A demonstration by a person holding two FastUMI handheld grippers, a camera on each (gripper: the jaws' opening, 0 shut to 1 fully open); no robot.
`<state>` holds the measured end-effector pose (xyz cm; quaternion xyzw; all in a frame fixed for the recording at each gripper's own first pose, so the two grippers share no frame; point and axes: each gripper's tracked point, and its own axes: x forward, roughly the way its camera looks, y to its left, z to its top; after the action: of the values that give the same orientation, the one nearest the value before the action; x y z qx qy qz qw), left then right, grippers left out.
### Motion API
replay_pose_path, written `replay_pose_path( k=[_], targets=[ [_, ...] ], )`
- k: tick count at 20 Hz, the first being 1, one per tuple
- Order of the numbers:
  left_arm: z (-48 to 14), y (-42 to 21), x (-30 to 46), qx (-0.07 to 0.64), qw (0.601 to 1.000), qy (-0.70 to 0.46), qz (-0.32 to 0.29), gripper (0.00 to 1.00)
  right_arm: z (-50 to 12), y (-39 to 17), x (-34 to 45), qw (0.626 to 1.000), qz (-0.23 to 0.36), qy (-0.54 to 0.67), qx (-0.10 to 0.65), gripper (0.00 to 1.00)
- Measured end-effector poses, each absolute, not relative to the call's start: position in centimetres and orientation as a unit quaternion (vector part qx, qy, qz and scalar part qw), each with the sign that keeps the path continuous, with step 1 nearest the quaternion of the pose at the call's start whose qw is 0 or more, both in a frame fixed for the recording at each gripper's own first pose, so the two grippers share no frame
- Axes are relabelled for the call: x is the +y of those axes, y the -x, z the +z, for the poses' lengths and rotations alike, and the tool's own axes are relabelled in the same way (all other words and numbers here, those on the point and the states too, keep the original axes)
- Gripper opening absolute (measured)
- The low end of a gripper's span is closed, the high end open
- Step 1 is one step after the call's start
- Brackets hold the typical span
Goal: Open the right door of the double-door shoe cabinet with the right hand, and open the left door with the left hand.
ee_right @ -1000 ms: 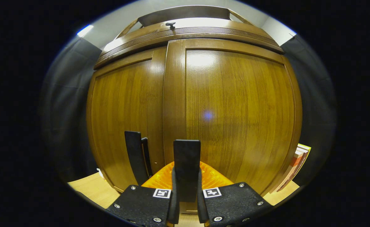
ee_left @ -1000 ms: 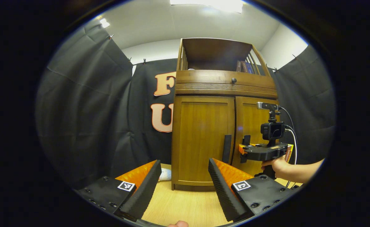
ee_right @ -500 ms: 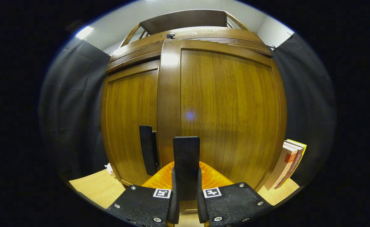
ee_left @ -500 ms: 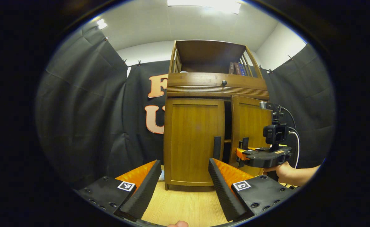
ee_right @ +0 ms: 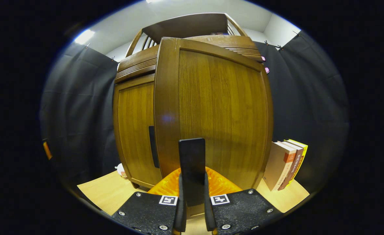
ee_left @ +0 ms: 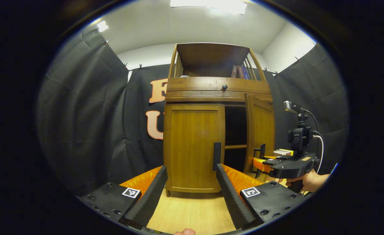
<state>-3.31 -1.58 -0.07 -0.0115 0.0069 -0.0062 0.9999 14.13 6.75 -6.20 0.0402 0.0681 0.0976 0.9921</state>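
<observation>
The wooden shoe cabinet [ee_left: 218, 94] stands on the floor ahead. Its left door [ee_left: 193, 147] is closed, with a dark vertical handle [ee_left: 217, 155]. The right door [ee_left: 260, 130] [ee_right: 218, 111] is swung partly out, showing a dark interior with a shelf. My right gripper [ee_right: 192, 191] [ee_left: 259, 156] is shut on the right door's dark handle [ee_right: 192, 163]. My left gripper [ee_left: 192, 192] is open, low and well in front of the left door, with nothing between its fingers. A hand [ee_left: 306, 181] holds the right gripper.
Several books [ee_right: 286, 164] lean against the booth's wall right of the cabinet. More books [ee_left: 239, 71] stand on the cabinet's open top shelf. A drawer knob [ee_left: 224, 87] sits above the doors. Light wooden floor [ee_left: 192, 212] lies between me and the cabinet.
The right door has swung outward from closed, pulled by my right gripper, which moved right and back. The left gripper stayed open and drifted slightly rightward.
</observation>
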Motion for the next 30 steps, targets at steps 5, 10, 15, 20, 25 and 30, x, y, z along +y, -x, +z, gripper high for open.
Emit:
replay_pose_path(
  k=[5, 10, 15, 20, 25, 30],
  targets=[
    [-0.4, 2.8, -3.8, 0.012, 1.0, 0.013, -0.024, 0.94, -6.2, -11.2, 3.4, 0.993, 0.088, -0.033, 0.07, 0.22],
    [-0.7, 2.6, -6.2, 0.015, 0.999, 0.015, -0.045, 0.94, -6.2, -9.1, -0.6, 0.996, 0.06, -0.027, 0.065, 0.22],
    [-0.9, 2.4, -7.9, 0.017, 0.998, 0.014, -0.06, 0.97, -6.1, -8.1, -3.6, 0.997, 0.037, -0.029, 0.065, 0.14],
    [-0.9, 2.4, -8.9, 0.018, 0.998, 0.014, -0.066, 0.97, -6.3, -7.5, -6.0, 0.997, 0.016, -0.038, 0.063, 0.12],
    [-1.0, 2.4, -9.5, 0.019, 0.997, 0.013, -0.067, 0.94, -6.4, -7.2, -10.2, 0.997, -0.026, -0.043, 0.056, 0.1],
    [-0.9, 2.3, -10.0, 0.019, 0.997, 0.012, -0.07, 0.97, -6.5, -7.2, -12.4, 0.997, -0.028, -0.05, 0.058, 0.0]
  ],
)
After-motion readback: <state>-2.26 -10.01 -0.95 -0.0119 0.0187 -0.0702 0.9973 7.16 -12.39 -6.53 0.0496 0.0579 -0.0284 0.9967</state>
